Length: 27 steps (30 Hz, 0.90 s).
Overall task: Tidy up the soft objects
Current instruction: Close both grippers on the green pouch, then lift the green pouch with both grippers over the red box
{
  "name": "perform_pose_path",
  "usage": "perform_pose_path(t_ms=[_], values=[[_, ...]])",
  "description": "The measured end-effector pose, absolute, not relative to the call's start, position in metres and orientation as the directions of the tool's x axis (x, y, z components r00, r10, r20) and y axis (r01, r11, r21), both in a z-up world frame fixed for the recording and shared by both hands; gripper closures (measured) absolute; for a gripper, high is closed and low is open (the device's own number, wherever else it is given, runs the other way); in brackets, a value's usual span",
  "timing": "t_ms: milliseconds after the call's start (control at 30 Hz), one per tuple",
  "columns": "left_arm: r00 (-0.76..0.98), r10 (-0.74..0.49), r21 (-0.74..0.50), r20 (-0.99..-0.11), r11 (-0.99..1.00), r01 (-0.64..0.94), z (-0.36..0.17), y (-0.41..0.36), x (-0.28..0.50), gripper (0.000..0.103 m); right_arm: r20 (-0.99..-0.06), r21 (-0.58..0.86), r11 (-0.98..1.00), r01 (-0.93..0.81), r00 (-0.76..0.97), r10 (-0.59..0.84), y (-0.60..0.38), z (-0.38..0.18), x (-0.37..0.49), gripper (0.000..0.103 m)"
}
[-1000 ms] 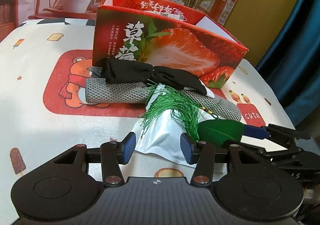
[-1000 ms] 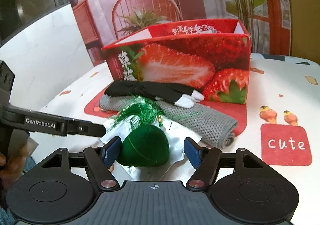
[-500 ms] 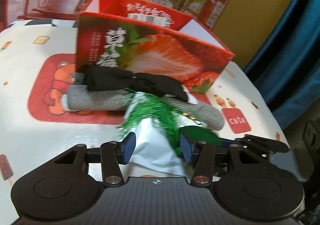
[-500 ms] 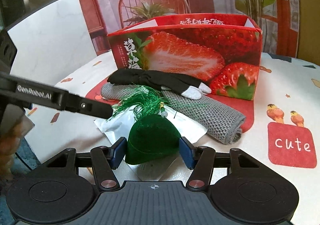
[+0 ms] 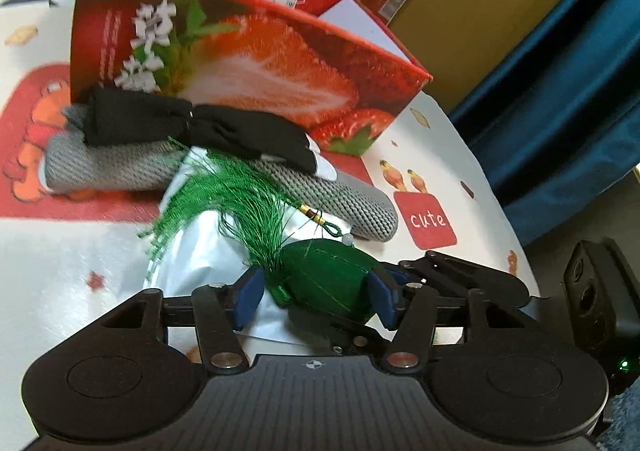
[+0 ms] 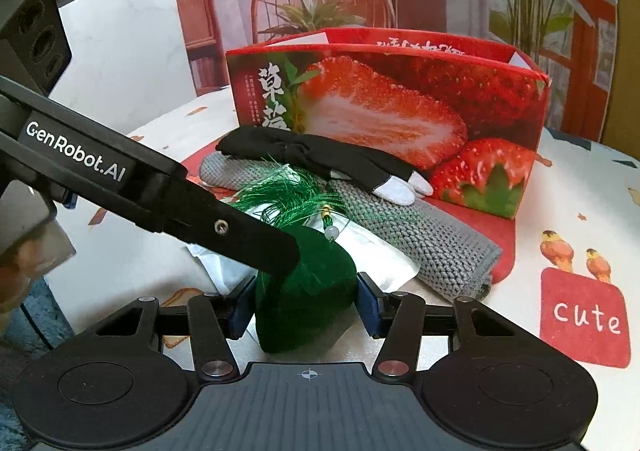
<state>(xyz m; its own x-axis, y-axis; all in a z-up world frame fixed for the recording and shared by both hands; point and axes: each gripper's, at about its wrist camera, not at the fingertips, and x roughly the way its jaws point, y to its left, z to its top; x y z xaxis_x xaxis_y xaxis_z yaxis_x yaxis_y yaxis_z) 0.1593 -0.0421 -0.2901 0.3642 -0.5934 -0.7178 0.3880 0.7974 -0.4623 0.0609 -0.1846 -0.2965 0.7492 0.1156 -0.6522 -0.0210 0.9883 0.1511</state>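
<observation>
Green velvet pouch [image 6: 306, 287] is sitting on its white wrapper [image 5: 192, 251] on the worktop, where the right gripper [image 6: 306, 305] is closing its fingers on it. Left gripper [image 5: 316, 297] is opening around the same pouch, probably handing it over for the strawberry box [image 6: 400, 111].

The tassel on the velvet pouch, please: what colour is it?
Bright green tassel, clearest in the left wrist view.
</observation>
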Motion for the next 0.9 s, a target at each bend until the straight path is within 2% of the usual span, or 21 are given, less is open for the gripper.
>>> perform_pose_path(t_ms=[200, 367, 900], values=[[0.346, -0.643, -0.534, -0.683, 0.763, 0.363, -0.295, -0.038, 0.161, 0.042, -0.653, 0.185, 0.982, -0.025, 0.744, 0.142, -0.186, -0.296, 0.063, 0.057], [0.385, -0.675, -0.553, -0.629, 0.737, 0.389, -0.278, -0.035, 0.163, 0.042, -0.606, 0.192, 0.979, -0.066, 0.777, 0.171, -0.186, -0.276, 0.064, 0.058], [0.616, -0.688, -0.478, -0.385, 0.719, 0.504, -0.151, -0.035, 0.213, 0.042, -0.381, 0.058, 0.985, -0.164, 0.908, 0.173, -0.206, -0.145, 0.134, 0.058]])
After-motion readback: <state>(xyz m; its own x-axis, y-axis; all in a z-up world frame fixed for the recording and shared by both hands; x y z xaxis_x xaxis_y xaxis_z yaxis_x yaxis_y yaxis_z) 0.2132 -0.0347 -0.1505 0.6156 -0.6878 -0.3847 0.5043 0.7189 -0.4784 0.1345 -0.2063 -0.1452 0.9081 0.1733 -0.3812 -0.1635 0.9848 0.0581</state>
